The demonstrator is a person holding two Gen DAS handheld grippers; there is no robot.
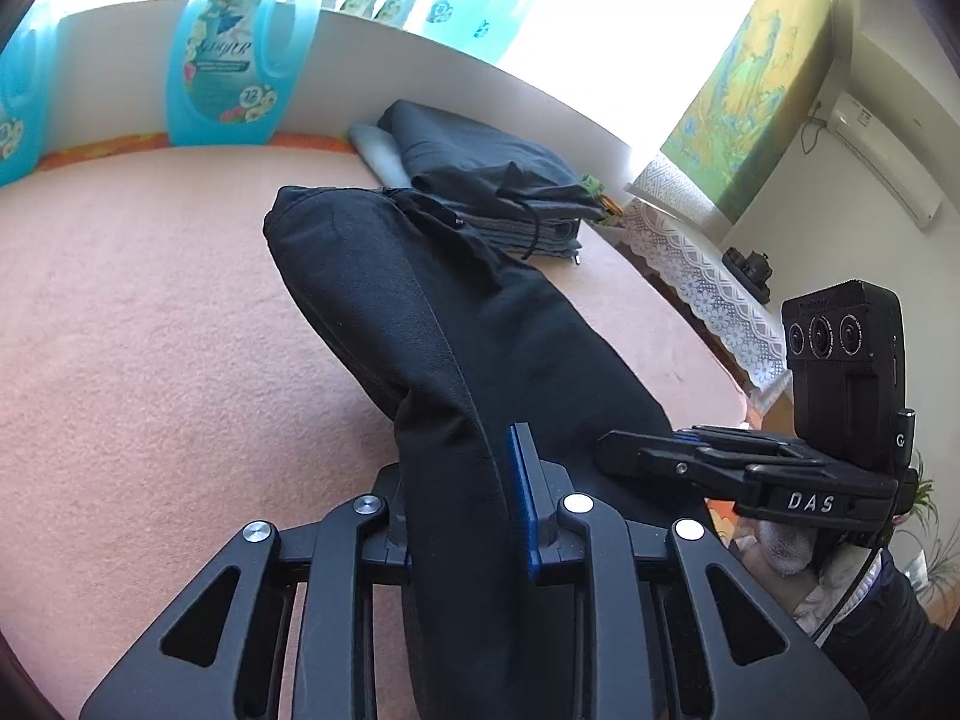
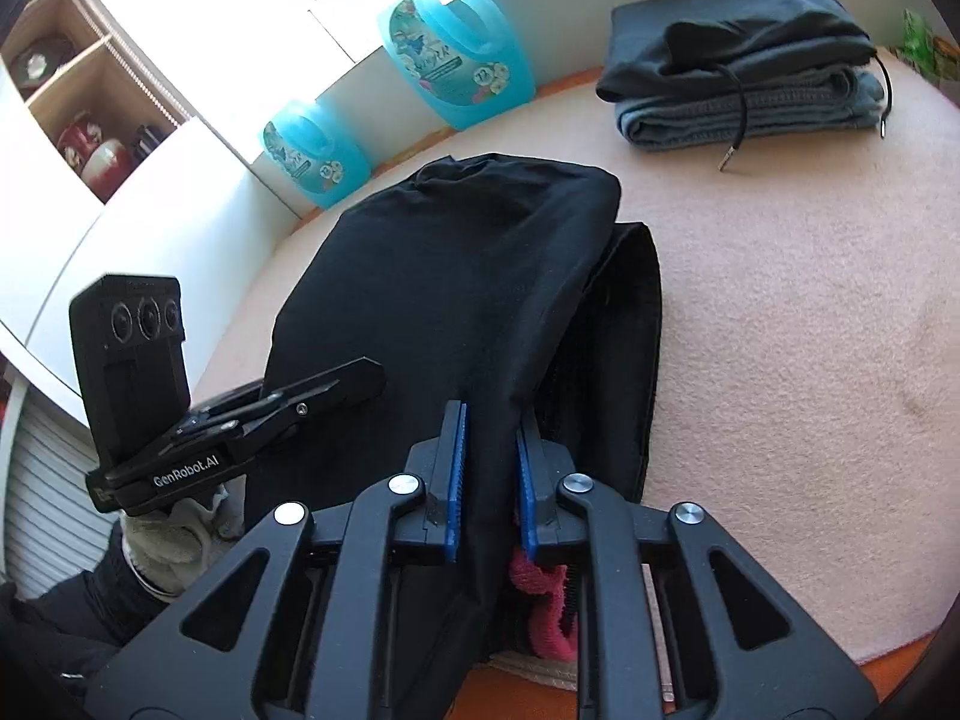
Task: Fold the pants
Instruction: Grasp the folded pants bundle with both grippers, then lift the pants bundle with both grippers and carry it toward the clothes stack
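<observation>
In the left wrist view, the left gripper [image 1: 465, 516] is clamped on a thick fold of the black pants [image 1: 420, 324], the cloth filling the narrow gap between its blue pads [image 1: 523, 516]. The pants run away from it across the pink blanket [image 1: 150, 330], doubled over at the far end. Behind them lies a stack of folded clothes [image 1: 480, 174], dark on top and grey beneath, with a black drawstring hanging down. 2 blue detergent bottles [image 1: 240, 60] stand against the white ledge [image 1: 420, 48]. The right gripper [image 1: 690, 456] comes in from the right, its fingers touching the pants' edge, and above it a painting [image 1: 750, 102] hangs on the wall.

In the right wrist view, the right gripper [image 2: 489, 480] pinches a ridge of the pants [image 2: 456, 276] between nearly closed pads [image 2: 456, 480]. The lifted cloth hides most of the blanket [image 2: 810, 330] beneath. The left gripper [image 2: 336, 390], in a gloved hand [image 2: 174, 534], reaches onto the pants from the left. The folded stack [image 2: 744, 72] sits well apart at the far right, the bottles [image 2: 456, 60] by the ledge
</observation>
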